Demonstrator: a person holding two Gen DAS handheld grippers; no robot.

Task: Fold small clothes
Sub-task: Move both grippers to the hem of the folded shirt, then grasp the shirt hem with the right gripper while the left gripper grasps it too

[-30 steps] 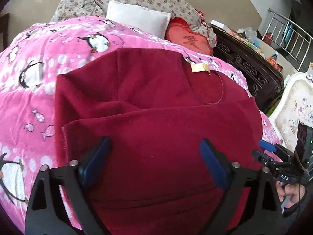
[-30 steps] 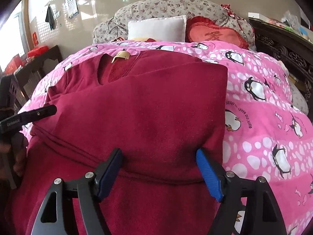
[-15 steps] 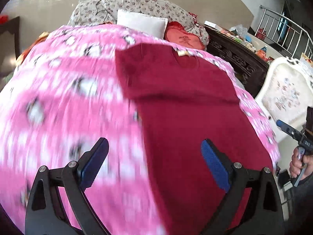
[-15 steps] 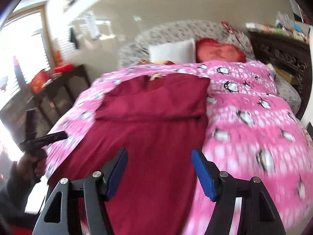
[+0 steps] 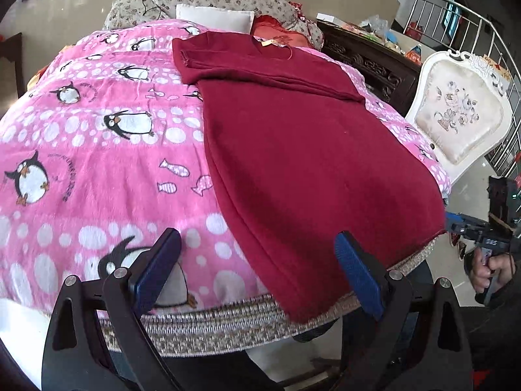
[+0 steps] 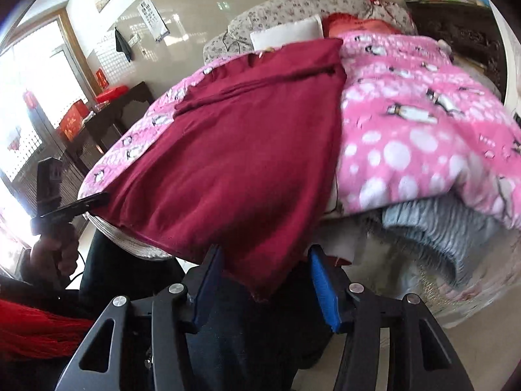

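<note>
Here, one red garment [image 5: 309,150] is laid on one penguin blanket [image 5: 97,150] — a tan, unreadable label [image 5: 267,43] at 12 o'clock; left gripper [image 5: 257,272] and right gripper [image 6: 265,288] are both held open, empty.

The blanket [image 5: 97,150] carries curved print beside its penguins, too small to read. Marks on the cushion [image 5: 280,37] and the garment's tag [image 5: 267,43] are illegible.

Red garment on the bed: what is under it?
The red garment lies on the pink penguin blanket, which shows on both sides. Its hem hangs over the woven edge of the bed. Whatever lies directly beneath the cloth is covered.
</note>
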